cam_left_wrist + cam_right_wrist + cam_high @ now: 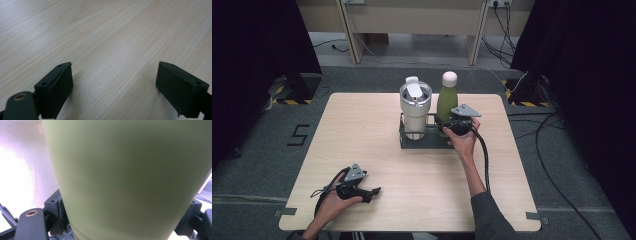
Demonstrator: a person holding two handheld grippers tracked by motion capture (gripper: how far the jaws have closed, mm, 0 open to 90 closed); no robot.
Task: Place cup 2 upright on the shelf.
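Green bottle (446, 102) with a pale cap stands upright in the right bay of the black wire rack (404, 141) at the table's (362, 130) far centre, just beside the white tumbler (415, 109). Right gripper (451, 126) has its jaws on either side of the bottle's lower body, pressed against it. Left gripper (374, 191) rests near the front left edge, jaws spread wide over bare wood.

Matt green bottle (446, 102), glossy steel-rimmed white tumbler (415, 107), pale smooth wood-grain table (372, 140), black wire rack (424, 140).
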